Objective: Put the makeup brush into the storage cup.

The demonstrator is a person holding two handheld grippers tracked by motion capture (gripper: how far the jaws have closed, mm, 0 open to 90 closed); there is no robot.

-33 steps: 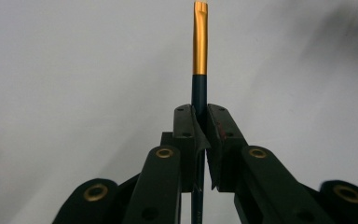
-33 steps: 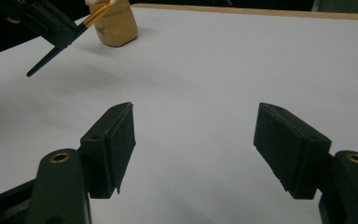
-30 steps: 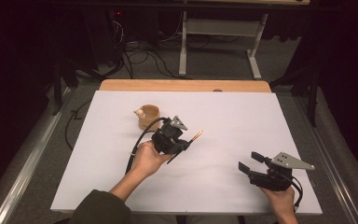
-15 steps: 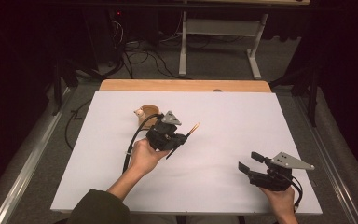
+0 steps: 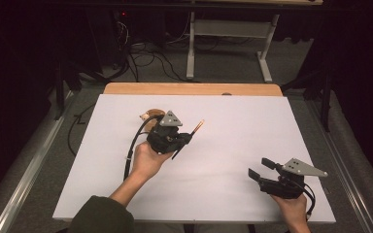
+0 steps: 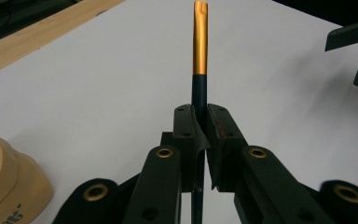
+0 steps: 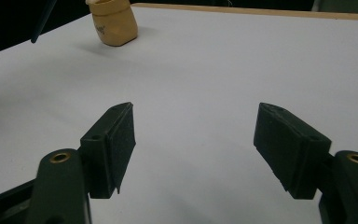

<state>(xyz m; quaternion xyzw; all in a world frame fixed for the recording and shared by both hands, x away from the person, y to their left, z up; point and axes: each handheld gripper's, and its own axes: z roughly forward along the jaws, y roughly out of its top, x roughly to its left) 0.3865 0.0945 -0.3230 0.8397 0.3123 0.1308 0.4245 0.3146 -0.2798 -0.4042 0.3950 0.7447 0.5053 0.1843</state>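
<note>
Left gripper (image 6: 199, 140) clamped on a thin round pen (image 6: 199, 51) — dark shaft, matte orange end, long axis straight out past the jaws, pointing up-right across the white table (image 5: 233, 126) in the high view. Rounded tan cup (image 7: 113, 22) just beside it. Right gripper (image 7: 196, 140) — jaws apart, nothing held, near corner.

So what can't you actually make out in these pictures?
- The stick held in the left claw: its lower end, cut off by the bottom edge in the left gripper view.
- The tan cup: its contents, half hidden behind the left claw in the high view.
- The cup's printed marks: too small in the right gripper view.
- The right claw stands open, holding nothing.
</note>
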